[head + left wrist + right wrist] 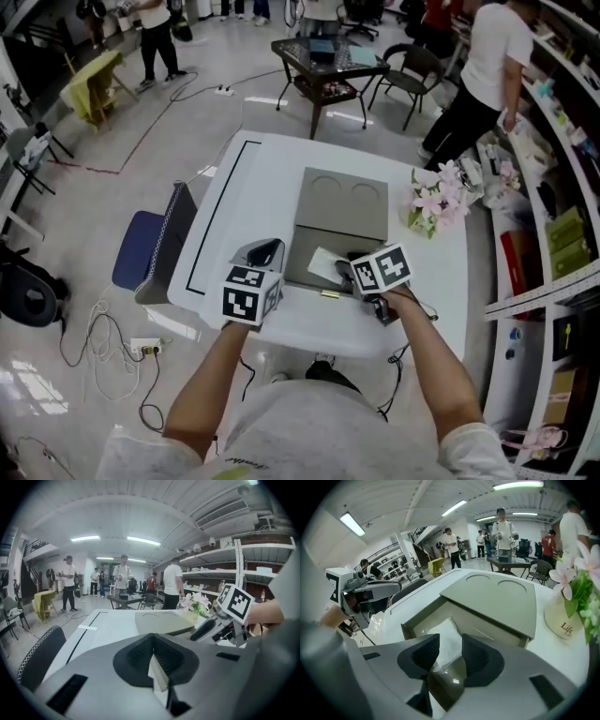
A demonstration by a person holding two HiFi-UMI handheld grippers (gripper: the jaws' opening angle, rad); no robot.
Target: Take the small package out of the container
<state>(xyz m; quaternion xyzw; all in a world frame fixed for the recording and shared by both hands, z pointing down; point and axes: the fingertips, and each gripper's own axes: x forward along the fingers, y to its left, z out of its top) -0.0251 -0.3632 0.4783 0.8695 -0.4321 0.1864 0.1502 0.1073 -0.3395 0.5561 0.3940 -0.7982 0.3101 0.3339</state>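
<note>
An olive-grey container [298, 255] stands open on the white table [244, 187], its lid [343, 202] folded back. The small package [325, 265], a clear plastic bag with white contents, lies inside at the front. My right gripper [347, 269] reaches in from the near right. In the right gripper view its jaws [446, 651] press on the near end of the package [446, 637], above the container's front wall [440, 686]. My left gripper [267, 249] hovers just left of the container, shut and holding nothing [153, 641].
A vase of pink flowers [433, 202] stands at the table's right edge, close to the lid. A small brass-coloured piece [330, 294] lies on the table in front of the container. A blue chair [150, 248] is on the left, shelving on the right, people farther back.
</note>
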